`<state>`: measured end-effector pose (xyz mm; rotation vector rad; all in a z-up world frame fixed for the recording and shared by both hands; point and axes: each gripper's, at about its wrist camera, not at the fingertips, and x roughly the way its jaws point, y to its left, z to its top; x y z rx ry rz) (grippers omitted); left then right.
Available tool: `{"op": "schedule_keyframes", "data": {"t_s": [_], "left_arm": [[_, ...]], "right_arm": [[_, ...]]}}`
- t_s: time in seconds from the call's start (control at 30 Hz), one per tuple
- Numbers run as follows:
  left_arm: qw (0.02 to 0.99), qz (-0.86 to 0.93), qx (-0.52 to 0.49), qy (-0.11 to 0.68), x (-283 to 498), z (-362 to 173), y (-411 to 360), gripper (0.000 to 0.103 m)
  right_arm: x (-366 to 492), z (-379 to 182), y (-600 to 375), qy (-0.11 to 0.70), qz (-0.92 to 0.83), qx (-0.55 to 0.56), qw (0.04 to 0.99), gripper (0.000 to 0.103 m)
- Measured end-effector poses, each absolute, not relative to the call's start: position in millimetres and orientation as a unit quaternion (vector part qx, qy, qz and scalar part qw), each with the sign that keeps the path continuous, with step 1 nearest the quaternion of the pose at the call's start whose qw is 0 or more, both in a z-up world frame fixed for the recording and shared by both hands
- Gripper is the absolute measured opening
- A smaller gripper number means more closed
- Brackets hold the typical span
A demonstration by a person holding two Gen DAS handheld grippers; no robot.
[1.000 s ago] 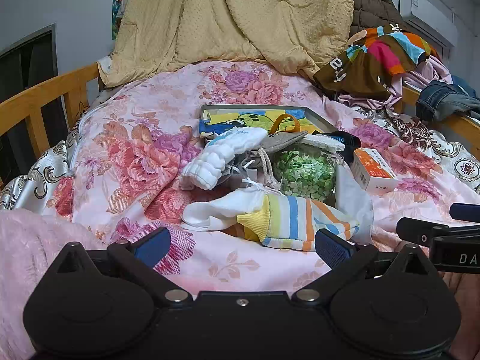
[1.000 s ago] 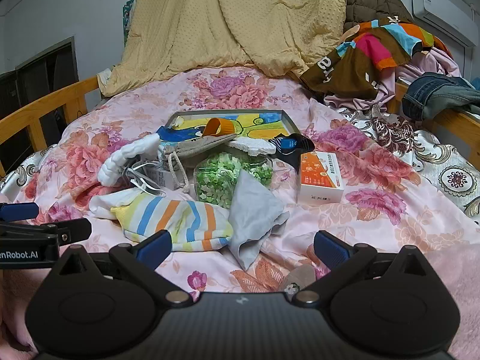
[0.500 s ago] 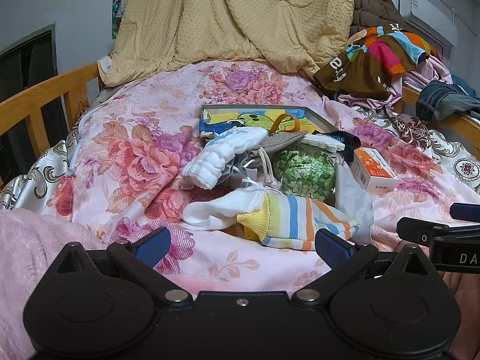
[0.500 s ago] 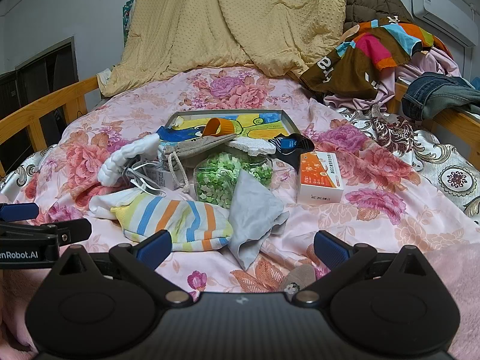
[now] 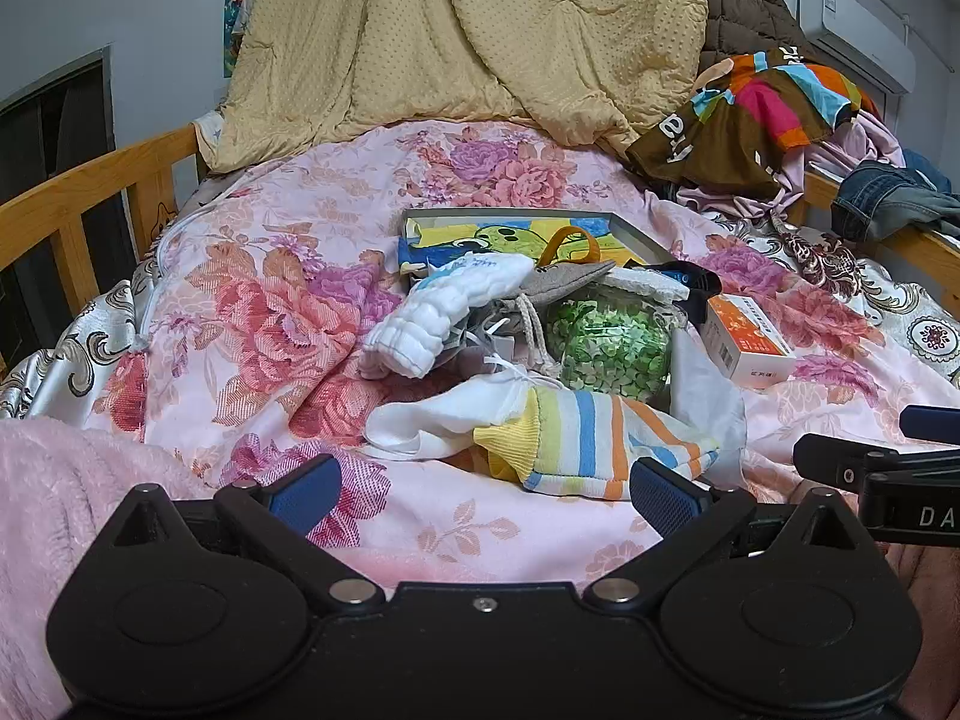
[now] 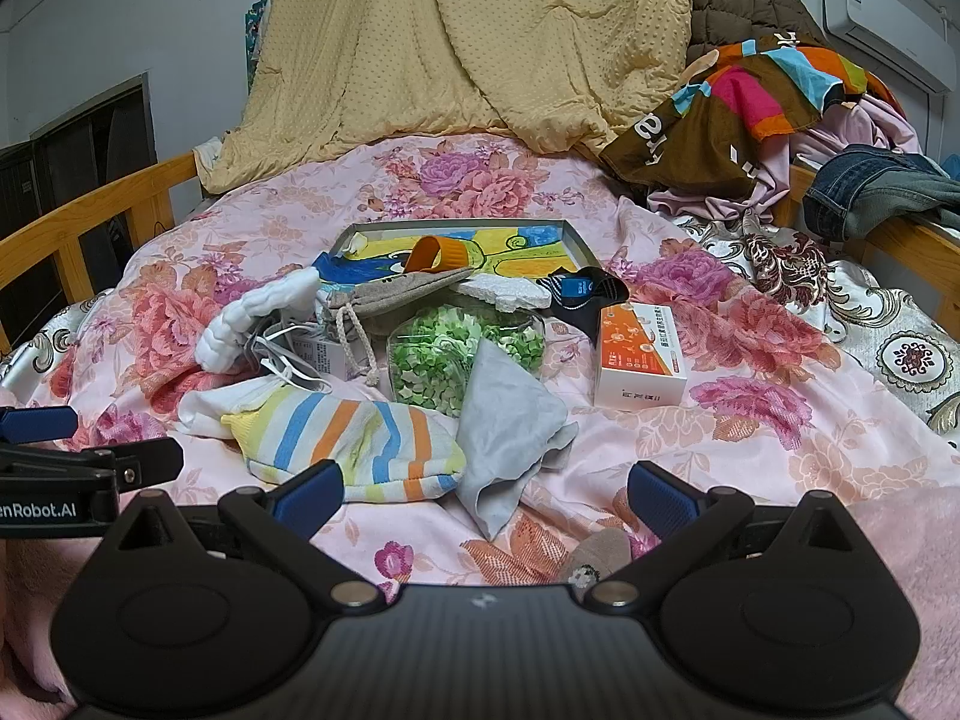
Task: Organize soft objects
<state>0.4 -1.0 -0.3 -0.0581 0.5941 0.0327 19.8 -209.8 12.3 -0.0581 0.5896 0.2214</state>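
Observation:
A heap of soft things lies mid-bed: a striped sock, a white fluffy sock, a grey cloth, a grey drawstring pouch and a dark sock. Among them sit a bag of green stars and an orange-white box. A picture-lined tray with an orange cup lies behind. My left gripper hangs open just short of the striped sock. My right gripper is open too, its left fingertip near that sock's toe.
Wooden bed rails run along both sides. A yellow blanket hangs at the back, and piled clothes and jeans sit at the right. Pink fleece lies at the near edge.

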Motion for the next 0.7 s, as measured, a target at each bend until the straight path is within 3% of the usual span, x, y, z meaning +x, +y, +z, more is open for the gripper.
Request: {"op": "schedule_keyframes", "data": {"t_s": [0.7], "left_arm": [[0.955,0.014,-0.031,0.294,0.8,-0.6,-0.7,0.102]], "right_arm": [[19.5,12.7,-209.9,0.290,0.109,-0.029,0.950,0.103]]}}
